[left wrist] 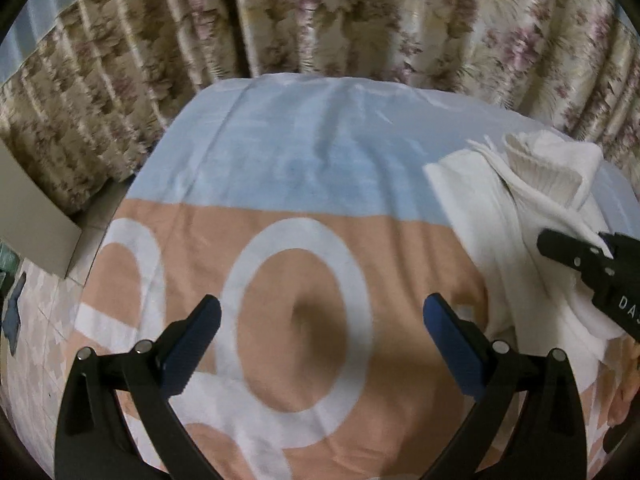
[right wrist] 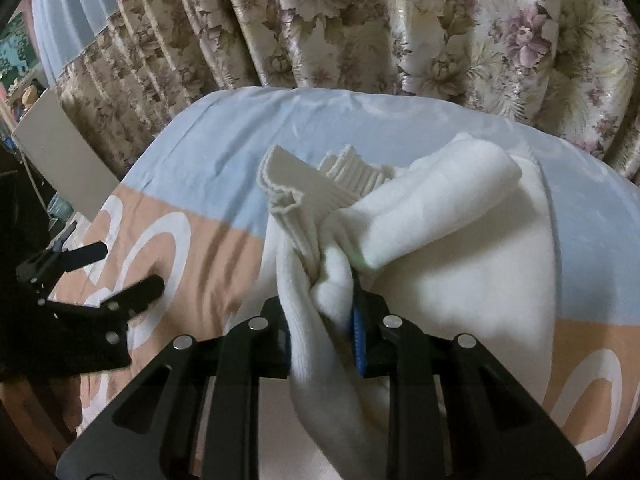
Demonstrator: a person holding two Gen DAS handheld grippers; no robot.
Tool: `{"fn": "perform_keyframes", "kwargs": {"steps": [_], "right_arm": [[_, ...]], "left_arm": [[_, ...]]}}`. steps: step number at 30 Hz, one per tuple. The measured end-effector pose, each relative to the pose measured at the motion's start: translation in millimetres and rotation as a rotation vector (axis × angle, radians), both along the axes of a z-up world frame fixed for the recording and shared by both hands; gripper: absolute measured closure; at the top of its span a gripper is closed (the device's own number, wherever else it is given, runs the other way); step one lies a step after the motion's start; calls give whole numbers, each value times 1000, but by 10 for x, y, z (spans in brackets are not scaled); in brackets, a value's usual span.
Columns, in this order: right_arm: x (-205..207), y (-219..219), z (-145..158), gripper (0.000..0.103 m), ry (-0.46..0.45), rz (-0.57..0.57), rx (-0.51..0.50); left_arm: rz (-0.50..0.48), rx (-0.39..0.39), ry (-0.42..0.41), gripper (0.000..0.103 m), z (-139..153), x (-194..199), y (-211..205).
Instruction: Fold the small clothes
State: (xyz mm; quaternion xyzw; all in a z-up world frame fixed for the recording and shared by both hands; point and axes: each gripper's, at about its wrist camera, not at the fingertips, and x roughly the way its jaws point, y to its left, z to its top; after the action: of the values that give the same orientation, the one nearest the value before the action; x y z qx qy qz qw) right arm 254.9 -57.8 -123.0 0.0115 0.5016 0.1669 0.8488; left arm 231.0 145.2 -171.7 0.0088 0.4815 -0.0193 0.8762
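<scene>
A small white knitted garment [right wrist: 460, 240] with a ribbed edge [right wrist: 288, 188] lies bunched on the blue and peach bed sheet [right wrist: 208, 160]. My right gripper [right wrist: 320, 312] is shut on a thick fold of it, and the cloth bulges out between the fingers and hangs below them. In the left wrist view the garment [left wrist: 492, 220] lies at the right, with the right gripper [left wrist: 560, 246] gripping its edge. My left gripper [left wrist: 320, 320] stands open over a white ring on the sheet [left wrist: 304, 160], holding nothing. It also shows at the left of the right wrist view as the left gripper [right wrist: 124, 272].
A floral curtain [right wrist: 400, 32] hangs close behind the bed's far edge. A grey board [left wrist: 36, 232] leans at the left, above a patterned tiled floor [left wrist: 40, 340]. The sheet to the left of the garment is bare.
</scene>
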Motion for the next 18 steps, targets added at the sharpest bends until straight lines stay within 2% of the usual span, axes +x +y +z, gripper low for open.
{"fn": "perform_keyframes", "kwargs": {"steps": [4,7,10,13,15,18], "right_arm": [[-41,-125,148,63,21,10,78],[-167,-253,358,58,22,42,135],[-307,-523,598,46,-2,36,211],[-381,-792,697,45,-38,4,180],[-370,-1007,620,45,-24,-42,160],[-346,-1252,460,45,11,-112,181]], "left_arm": [[25,-8,-10,1,74,-25,84],[26,-10,-26,1,174,-48,116],[15,-10,-36,1,250,-71,94],[-5,-34,-43,1,333,-94,3],[-25,-54,-42,1,361,-98,-92],[-80,-87,-37,1,391,-112,-381]]}}
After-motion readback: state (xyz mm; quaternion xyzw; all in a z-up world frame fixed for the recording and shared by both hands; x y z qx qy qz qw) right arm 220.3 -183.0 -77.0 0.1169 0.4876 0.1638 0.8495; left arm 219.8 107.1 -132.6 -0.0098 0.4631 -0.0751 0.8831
